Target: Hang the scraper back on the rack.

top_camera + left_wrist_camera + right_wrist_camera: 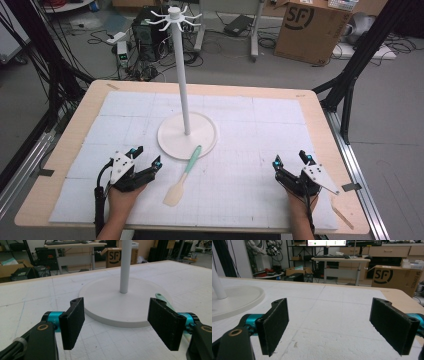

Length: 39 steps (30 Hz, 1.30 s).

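One spatula (183, 176) with a mint-green handle and a cream blade lies on the white foam mat (250, 130), its handle tip resting on the round base of the single white hook stand (187, 134). The left gripper (145, 156) sits just left of it, jaws spread and holding nothing. The right gripper (290, 159) rests well apart at the right, jaws likewise spread. One cardboard box (310, 30) stands on the floor beyond the table.
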Motion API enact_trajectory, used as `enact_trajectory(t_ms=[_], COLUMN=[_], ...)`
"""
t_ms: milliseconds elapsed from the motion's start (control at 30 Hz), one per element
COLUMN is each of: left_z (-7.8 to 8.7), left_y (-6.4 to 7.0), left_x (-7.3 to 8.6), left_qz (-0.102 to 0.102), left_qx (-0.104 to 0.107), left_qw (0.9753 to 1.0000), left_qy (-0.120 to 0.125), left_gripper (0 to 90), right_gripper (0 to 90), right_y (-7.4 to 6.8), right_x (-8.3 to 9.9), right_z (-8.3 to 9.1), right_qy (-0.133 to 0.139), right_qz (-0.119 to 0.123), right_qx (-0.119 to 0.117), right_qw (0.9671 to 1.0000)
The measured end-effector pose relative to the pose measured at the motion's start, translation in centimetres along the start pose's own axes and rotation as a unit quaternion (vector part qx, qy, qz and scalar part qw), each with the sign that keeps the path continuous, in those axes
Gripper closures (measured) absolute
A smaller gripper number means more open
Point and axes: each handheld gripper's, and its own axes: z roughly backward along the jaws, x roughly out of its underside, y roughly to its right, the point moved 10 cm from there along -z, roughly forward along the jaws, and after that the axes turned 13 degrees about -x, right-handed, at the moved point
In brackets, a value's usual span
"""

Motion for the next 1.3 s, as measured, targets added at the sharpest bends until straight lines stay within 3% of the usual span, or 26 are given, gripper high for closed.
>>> enact_trajectory(t_ms=[100, 367, 467, 567, 700, 833, 967, 1133, 1200, 1300], left_z=[0.0, -0.2, -0.2, 0.0, 0.1, 0.1, 0.0, -0.1, -0.2, -0.2], left_y=[0.1, 0.4, 1.3, 2.2, 3.6, 5.0, 6.3, 7.1, 7.3, 7.7], left_x=[-0.1, 0.3, 0.7, 0.8, 0.9, 1.2, 1.7, 1.8, 2.1, 2.3], left_qz=[0.0, -0.003, -0.013, -0.033, -0.039, -0.051, -0.05, -0.046, -0.043, -0.05], left_qx=[0.003, -0.004, 0.003, 0.008, 0.028, 0.045, 0.06, 0.067, 0.068, 0.071], left_qw=[1.0, 0.9997, 0.9991, 0.9986, 0.9979, 0.9952, 0.9907, 0.9874, 0.9851, 0.9846], left_qy=[0.002, -0.022, -0.039, -0.039, -0.044, -0.07, -0.112, -0.135, -0.152, -0.152], left_gripper=[34.2, 33.8, 34.0, 33.9, 34.0, 34.2, 34.5, 35.5, 36.0, 35.9], right_gripper=[15.1, 15.1, 15.1, 15.1, 15.1, 15.2, 15.2, 15.2, 15.2, 15.2], right_y=[0.1, 0.1, -0.1, -0.1, 0.0, 0.0, 0.0, 0.0, -0.1, -0.1], right_x=[0.0, 0.0, 0.0, 0.0, 0.0, -0.1, 0.0, 0.0, 0.0, 0.0], right_z=[0.0, 0.0, 0.0, 0.0, 0.0, -0.1, -0.1, -0.1, 0.0, 0.0], right_qy=[0.001, -0.001, -0.002, -0.002, 0.002, 0.002, 0.001, 0.0, -0.001, -0.002], right_qz=[-0.001, 0.0, -0.002, 0.003, 0.0, -0.001, 0.001, 0.002, 0.004, 0.0], right_qx=[0.0, 0.002, 0.0, -0.005, -0.004, -0.005, -0.003, -0.004, -0.005, -0.004], right_qw=[1.0, 1.0, 1.0, 1.0, 1.0, 1.0, 1.0, 1.0, 1.0, 1.0])
